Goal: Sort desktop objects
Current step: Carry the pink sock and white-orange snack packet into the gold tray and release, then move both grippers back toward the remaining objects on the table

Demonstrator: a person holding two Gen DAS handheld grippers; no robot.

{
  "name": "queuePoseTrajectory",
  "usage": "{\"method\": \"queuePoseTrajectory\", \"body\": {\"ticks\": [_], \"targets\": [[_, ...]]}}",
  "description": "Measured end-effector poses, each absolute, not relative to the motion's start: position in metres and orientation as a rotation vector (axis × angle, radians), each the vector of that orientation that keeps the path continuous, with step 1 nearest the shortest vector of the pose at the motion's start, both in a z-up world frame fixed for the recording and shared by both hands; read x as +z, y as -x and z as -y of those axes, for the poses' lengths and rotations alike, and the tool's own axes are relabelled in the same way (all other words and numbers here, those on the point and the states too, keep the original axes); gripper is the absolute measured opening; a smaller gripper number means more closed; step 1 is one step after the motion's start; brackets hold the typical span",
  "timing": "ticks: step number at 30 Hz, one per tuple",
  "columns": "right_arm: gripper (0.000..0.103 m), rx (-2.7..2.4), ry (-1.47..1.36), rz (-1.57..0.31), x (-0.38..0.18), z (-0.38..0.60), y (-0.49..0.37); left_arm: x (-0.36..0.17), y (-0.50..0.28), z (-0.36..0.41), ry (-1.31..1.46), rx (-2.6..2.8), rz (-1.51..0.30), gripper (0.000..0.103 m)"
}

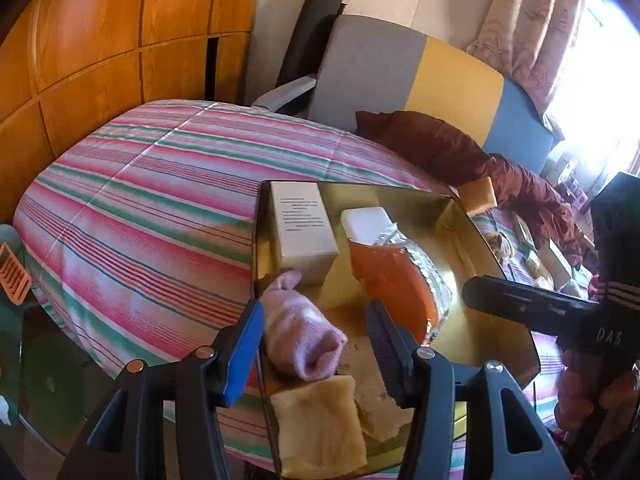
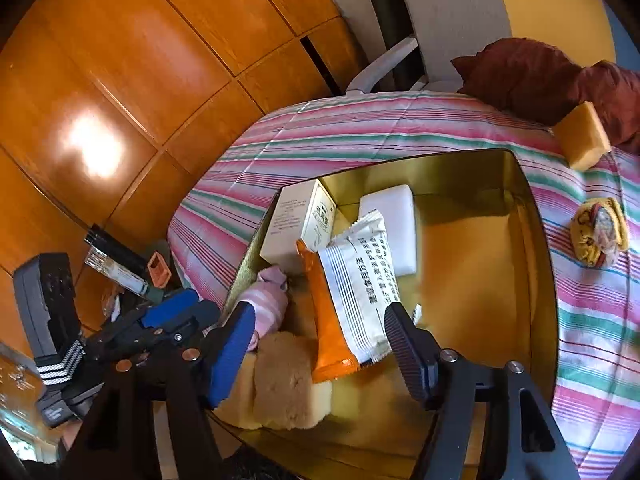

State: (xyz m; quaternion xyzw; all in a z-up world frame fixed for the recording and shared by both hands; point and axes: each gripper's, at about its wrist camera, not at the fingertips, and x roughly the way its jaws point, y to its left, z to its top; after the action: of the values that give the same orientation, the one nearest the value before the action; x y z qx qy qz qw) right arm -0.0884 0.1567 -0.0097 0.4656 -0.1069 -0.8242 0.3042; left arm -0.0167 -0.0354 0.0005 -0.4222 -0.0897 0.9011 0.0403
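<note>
1. Scene: a gold tin tray [image 2: 536, 240] is set on a striped bedspread [image 1: 140, 200], with wooden panelling [image 1: 100, 40] behind it.
2. Left gripper [image 1: 316, 344] – jaws part open and held apart over the tray's near-left corner. The rolled pink sock [image 1: 304, 332] is seen between the blue and black fingers, lying in the tray; no pad is seen pressing on it, so nothing is gripped.
3. Right gripper [image 2: 320, 344] – jaws also part open, over the near end of the tray. The orange-and-white sachet [image 2: 352, 292] lies between the fingers; the black finger sits just beside its right edge, but contact cannot be told, and no clamping is seen.
4. Inside the tray, far-left: a white carton [image 1: 300, 232] with printed text, and a white bar [image 2: 394, 232] just beside it. The sachet leans partly over both.
5. Near end of the tray: yellow-beige sponge pieces [image 1: 320, 420], with the sock touching them.
6. Outside the tray on the bedspread – a yellow sponge block [image 2: 584, 140] by a dark red cushion [image 2: 532, 76], and a yellow sock bundle [image 2: 598, 238] well apart to the right.
</note>
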Motion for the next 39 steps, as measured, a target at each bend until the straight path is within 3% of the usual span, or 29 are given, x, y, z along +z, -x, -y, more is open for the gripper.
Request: {"method": "queuePoseTrajectory", "body": {"ticks": [6,12,28,39], "targets": [[0.083,-2.28,-1.182,0.159,0.001,-0.161,0.066,0.01,0.014,0.018,1.277,2.767,0.214,0.054],[0.09,-2.364,-1.132,0.03,0.01,-0.164,0.047,0.018,0.012,0.0,1.258,2.772,0.145,0.054],[0.096,-2.497,-1.114,-0.019,0.015,-0.21,0.026,0.036,0.01,-0.053,1.163,2.723,-0.034,0.054],[0.096,-2.642,-1.215,0.079,0.012,-0.294,0.031,0.039,0.013,-0.101,1.125,2.62,-0.128,0.054]]}}
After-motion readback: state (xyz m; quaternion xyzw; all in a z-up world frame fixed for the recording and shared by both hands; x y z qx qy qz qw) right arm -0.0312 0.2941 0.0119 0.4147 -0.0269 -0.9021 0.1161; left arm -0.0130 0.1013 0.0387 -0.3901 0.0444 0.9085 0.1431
